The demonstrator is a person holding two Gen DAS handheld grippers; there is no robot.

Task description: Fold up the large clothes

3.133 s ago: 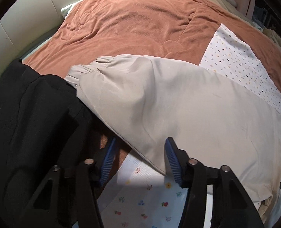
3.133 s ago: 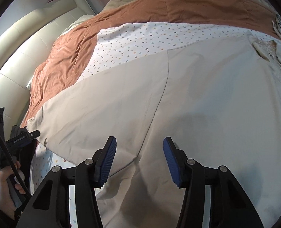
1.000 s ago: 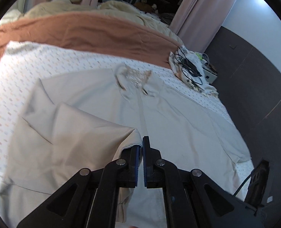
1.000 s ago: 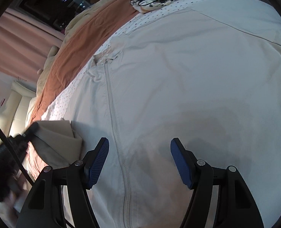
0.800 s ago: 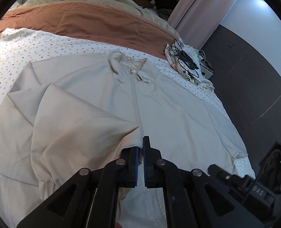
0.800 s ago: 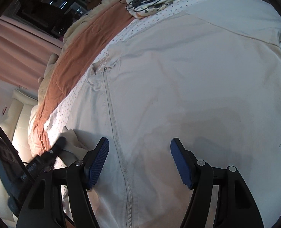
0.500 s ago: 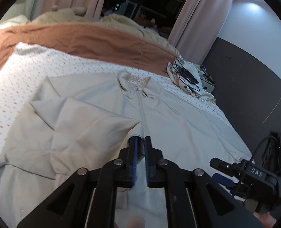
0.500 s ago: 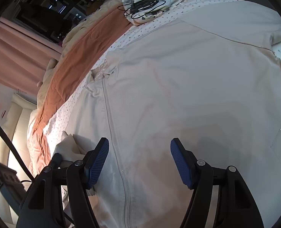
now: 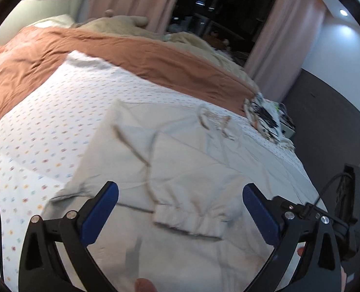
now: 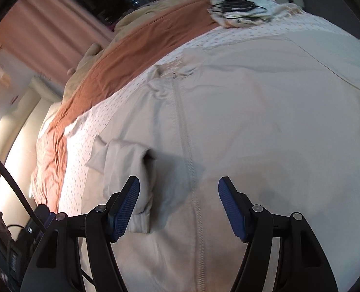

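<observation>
A beige zip-up jacket [image 9: 194, 160] [image 10: 253, 126] lies flat on the bed, collar toward the far side. Its left sleeve is folded across the front, and the elastic cuff [image 9: 188, 221] [image 10: 141, 216] rests on the jacket body. My left gripper [image 9: 180, 209] hangs just above that cuff with its jaws opening wide; the pads touch nothing. In the right wrist view my right gripper [image 10: 180, 202] stands open over the lower front, straddling the zipper [image 10: 187, 146], with nothing between its fingers.
The bed carries a white dotted sheet [image 9: 48, 126] and a rust-brown blanket [image 9: 102, 53] beyond it. A pale cloth with black cables [image 10: 240, 7] sits at the far right corner. Pink curtains [image 9: 131, 0] hang behind. The right hand-held gripper's body [image 9: 326, 219] shows at the lower right.
My left gripper carried the sleeve cuff across onto the jacket front, then let go and spread wide. The right gripper drifted a little and rolled, staying open.
</observation>
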